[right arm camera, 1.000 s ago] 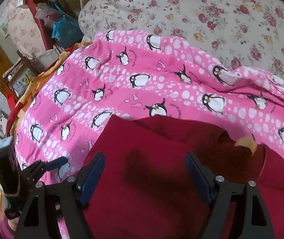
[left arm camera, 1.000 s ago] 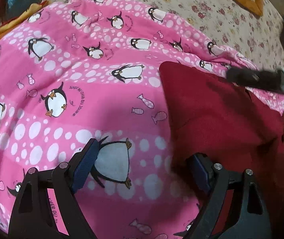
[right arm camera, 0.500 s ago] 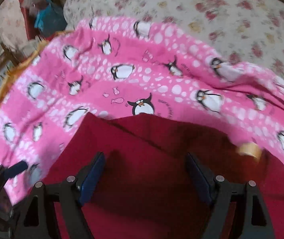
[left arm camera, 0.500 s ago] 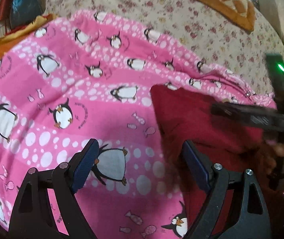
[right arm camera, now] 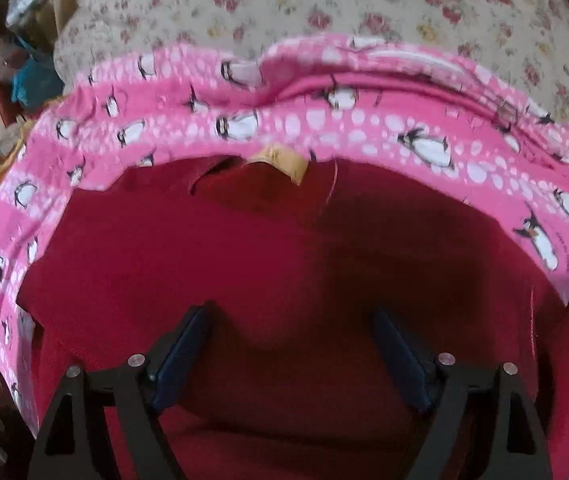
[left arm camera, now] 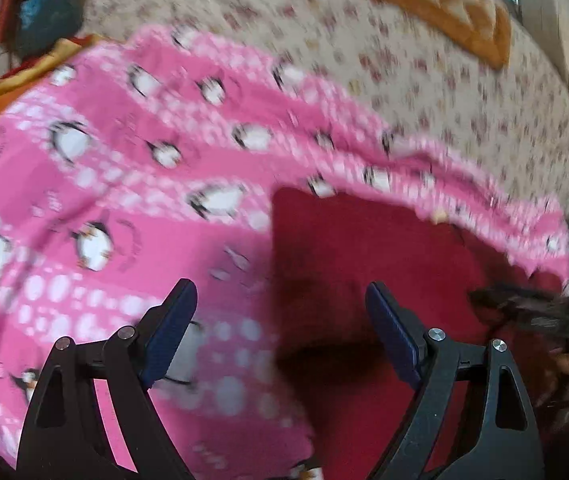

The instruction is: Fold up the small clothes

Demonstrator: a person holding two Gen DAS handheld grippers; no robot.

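floral bedding [right arm camera: 364, 4] fills the far side, and nearer lies a pink penguin blanket [left arm camera: 96, 200] serving as my folding surface, with the red garment [right arm camera: 268, 264] spread flat on it at the blanket's right part. my left gripper [left arm camera: 280, 316] hovers with fingers wide apart, empty, straddling the garment's left edge, probably to take that side. my right gripper [right arm camera: 290, 340] is also spread and empty above the cloth's middle, near its tan neck label [right arm camera: 284, 162].

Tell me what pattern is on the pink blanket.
Black-and-white penguins with white dots on the pink blanket, clearest in the right wrist view.
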